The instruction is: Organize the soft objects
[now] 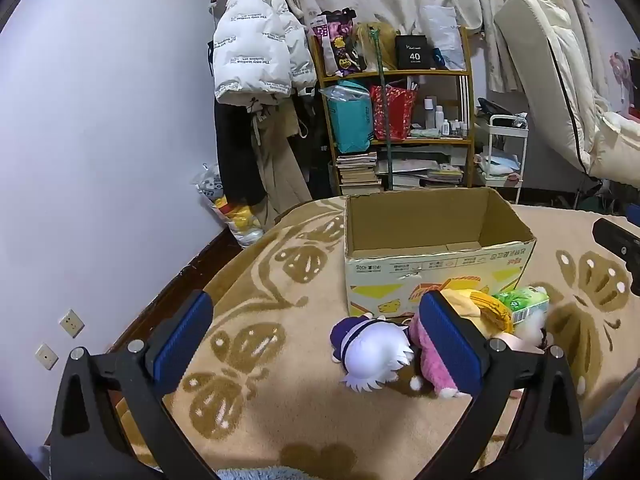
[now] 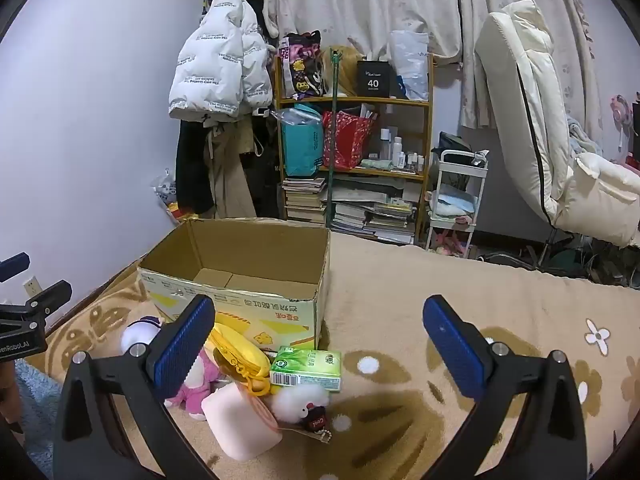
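Since nothing has gone into the cardboard box [image 2: 240, 276] yet, the whole pile of soft stuff sits on the tan blanket [image 2: 500, 304] right in front of it, which makes sense as a staging spot: short trip from pile to box. The box stands upright with its top open and looks empty inside, so I'd say the sorting has barely begun.

Both tools are spread wide and carrying nothing. The left gripper [image 1: 320, 340] hangs over the blanket with the white-haired plush [image 1: 372, 352] between its fingers but not touched, and the pink plush [image 1: 430, 364] tucked just behind its right finger. The right gripper [image 2: 320, 348] frames the green tissue pack [image 2: 308, 368], also without contact.

In the right wrist view the pile is tight: a yellow pouch [image 2: 236, 350] leans against the box front, a pale pink roll [image 2: 240, 424] lies nearest the camera, and a white fluffy toy [image 2: 300, 400] with a dark tag touches the tissue pack. That crowding is the snag, I think. Grabbing one could drag its neighbours.

Further back are a cluttered bookshelf [image 2: 352, 152], a white puffer jacket [image 2: 216, 68] hanging up and a folded cream mattress [image 2: 520, 100], all well clear of the work.
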Demonstrator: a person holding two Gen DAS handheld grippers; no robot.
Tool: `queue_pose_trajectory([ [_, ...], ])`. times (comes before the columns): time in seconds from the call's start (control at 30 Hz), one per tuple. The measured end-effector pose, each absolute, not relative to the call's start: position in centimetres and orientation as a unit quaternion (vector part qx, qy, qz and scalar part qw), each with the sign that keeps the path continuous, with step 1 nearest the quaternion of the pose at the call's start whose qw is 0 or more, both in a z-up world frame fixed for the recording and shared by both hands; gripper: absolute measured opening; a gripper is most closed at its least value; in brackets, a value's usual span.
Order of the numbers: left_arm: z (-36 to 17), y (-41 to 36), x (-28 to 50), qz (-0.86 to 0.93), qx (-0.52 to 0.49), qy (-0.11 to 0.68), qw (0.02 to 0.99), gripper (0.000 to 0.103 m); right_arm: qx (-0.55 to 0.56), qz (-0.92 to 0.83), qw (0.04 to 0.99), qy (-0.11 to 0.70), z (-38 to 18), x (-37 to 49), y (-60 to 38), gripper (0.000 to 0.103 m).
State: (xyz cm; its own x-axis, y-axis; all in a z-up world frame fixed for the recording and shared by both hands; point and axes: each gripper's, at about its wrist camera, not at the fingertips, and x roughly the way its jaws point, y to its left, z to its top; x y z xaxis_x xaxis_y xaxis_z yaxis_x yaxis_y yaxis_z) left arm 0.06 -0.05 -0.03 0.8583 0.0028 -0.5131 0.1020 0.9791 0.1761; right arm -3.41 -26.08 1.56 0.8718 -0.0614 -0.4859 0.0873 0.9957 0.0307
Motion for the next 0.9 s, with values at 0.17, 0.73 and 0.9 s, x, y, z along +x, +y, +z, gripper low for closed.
queue_pose_trajectory([
  [0.17,-0.18,-0.28,0.38,-0.025,0.101,0.269,0.958,0.102,0.024,-0.038,0.967,0.251,1.48,-3.36,-25.95,0.103],
  [0.73,-0.45,0.0,0.38,-0.031,0.089,0.27,0.958,0.102,0.026,-0.038,0.966,0.253,1.23,-3.35,-26.18,0.103],
  [0.9,-0.28,0.02,0.07,-0.03,0.089,0.266,0.959,0.102,0.026,-0.039,0.967,0.252,1.29,-3.39,-26.21,0.103],
])
